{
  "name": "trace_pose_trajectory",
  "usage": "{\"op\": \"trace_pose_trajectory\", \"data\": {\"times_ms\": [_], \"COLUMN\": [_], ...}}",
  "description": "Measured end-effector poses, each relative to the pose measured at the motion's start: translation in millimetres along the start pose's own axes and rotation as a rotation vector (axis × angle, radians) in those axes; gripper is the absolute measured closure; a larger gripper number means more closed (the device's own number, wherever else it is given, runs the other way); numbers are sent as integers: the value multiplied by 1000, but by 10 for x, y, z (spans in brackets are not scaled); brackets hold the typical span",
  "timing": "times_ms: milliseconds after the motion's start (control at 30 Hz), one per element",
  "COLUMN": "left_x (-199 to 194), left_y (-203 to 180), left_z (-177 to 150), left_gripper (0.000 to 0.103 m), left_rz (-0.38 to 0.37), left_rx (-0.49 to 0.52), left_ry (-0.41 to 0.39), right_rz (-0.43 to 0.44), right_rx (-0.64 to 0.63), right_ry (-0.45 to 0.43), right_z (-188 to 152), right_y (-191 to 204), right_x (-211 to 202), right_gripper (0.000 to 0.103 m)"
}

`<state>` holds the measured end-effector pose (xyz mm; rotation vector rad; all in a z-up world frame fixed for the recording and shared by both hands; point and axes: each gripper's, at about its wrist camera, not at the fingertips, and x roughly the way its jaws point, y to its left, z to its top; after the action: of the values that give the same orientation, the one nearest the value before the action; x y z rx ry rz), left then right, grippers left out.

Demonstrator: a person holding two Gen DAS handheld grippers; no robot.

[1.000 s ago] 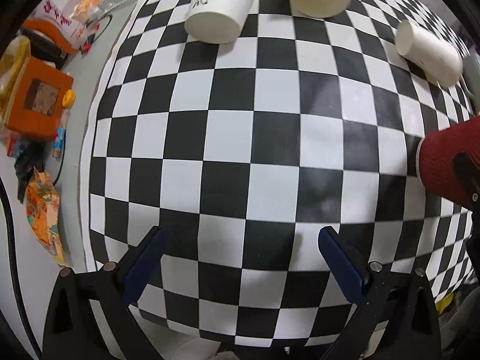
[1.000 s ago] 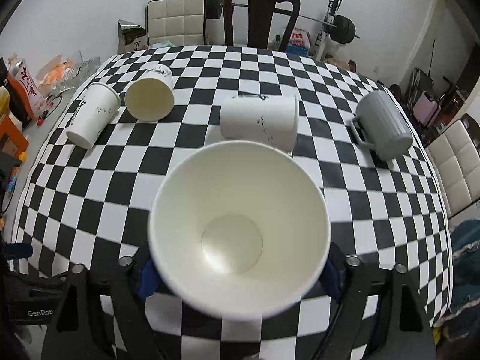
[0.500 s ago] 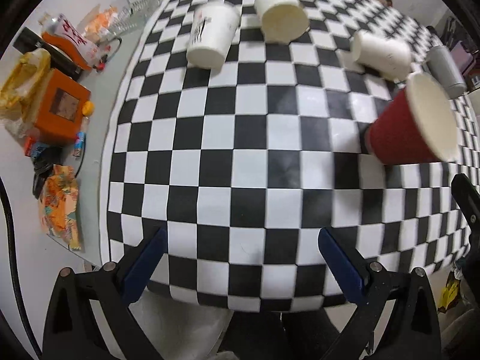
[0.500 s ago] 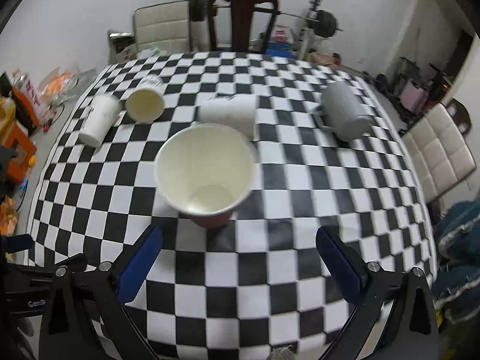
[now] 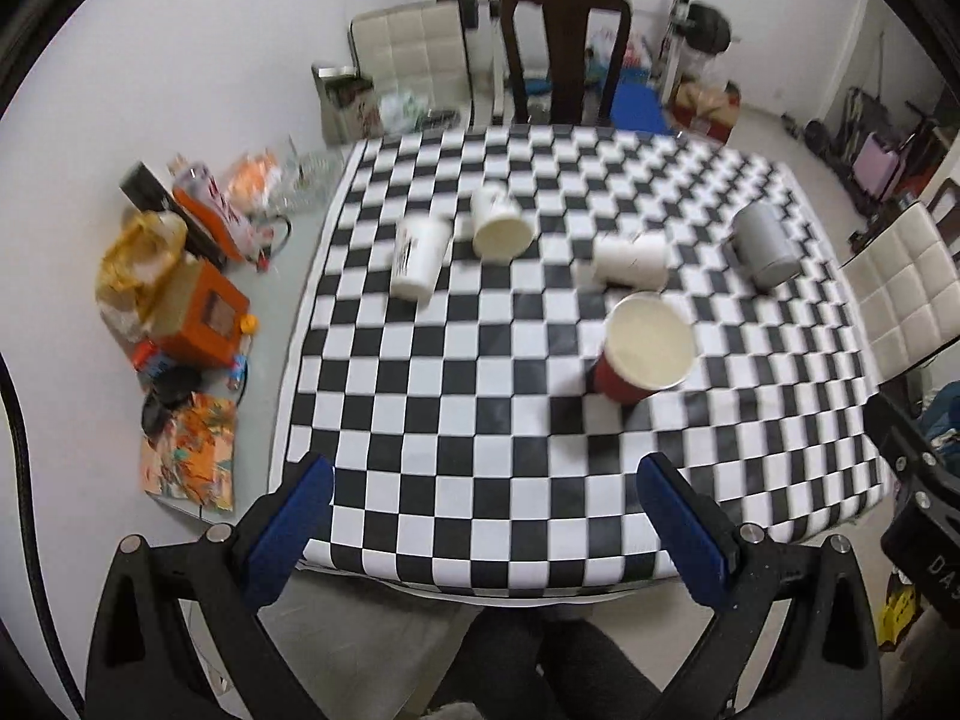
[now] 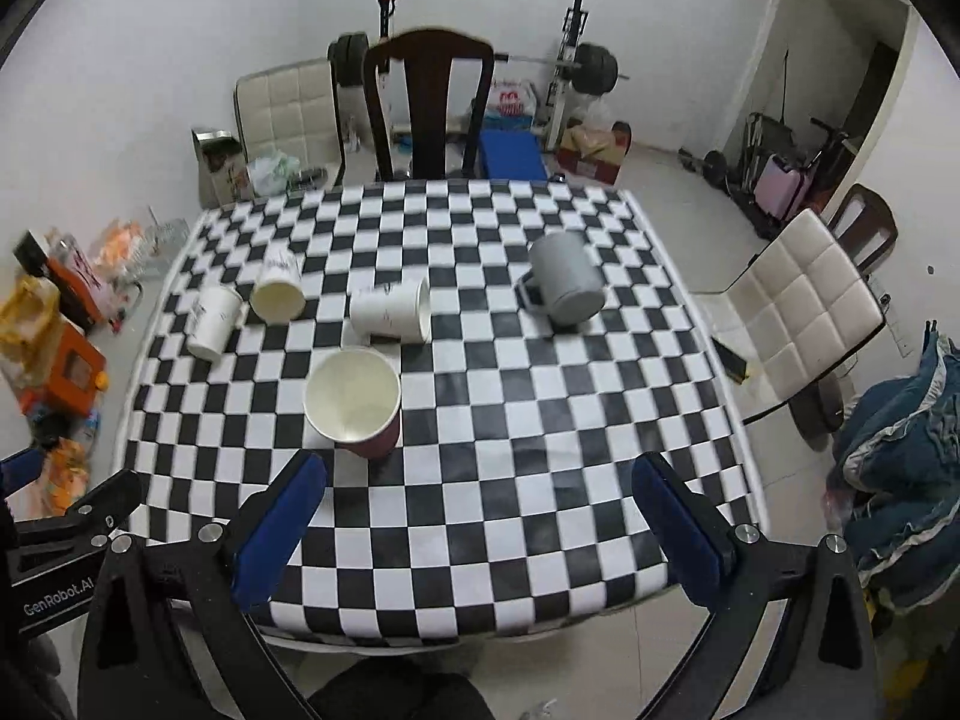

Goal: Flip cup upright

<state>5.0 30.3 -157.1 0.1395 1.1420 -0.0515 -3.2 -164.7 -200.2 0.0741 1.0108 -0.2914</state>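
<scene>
Red cup (image 6: pixel 360 405) standing upright, mouth up; right gripper (image 6: pixel 477 525) and left gripper (image 5: pixel 480 525) hanging apart, empty; flip looking done.

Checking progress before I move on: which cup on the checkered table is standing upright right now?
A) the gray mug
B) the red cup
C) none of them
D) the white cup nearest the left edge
B: the red cup stands on its base with its open mouth up, free of both open grippers, while the gray mug and the three white cups, such as the middle one, lie on their sides.
</scene>
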Motion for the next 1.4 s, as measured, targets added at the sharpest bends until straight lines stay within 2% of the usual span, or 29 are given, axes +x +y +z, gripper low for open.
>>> {"op": "trace_pose_trajectory", "data": {"times_ms": [100,267,600,933,1400], "left_x": [-303,-630,-1124,-1333,-1370], "left_y": [-47,-74,-80,-37,-40], "left_z": [-11,-37,-109,-159,-182], "left_gripper": [0,0,0,0,0], "left_rz": [-2,-15,-34,-25,-21], "left_rx": [3,-18,-43,-60,-60], "left_ry": [-43,-61,-115,-132,-136], "right_rz": [21,35,60,69,81], "right_rx": [18,17,-10,-40,-50], "right_ry": [-27,-81,-104,-116,-111], "right_z": [45,93,117,98,59], "right_y": [-124,-230,-314,-297,-294], "right_x": [-333,-819,-1402,-1659,-1727], "right_gripper": [0,0,0,0,0]}}
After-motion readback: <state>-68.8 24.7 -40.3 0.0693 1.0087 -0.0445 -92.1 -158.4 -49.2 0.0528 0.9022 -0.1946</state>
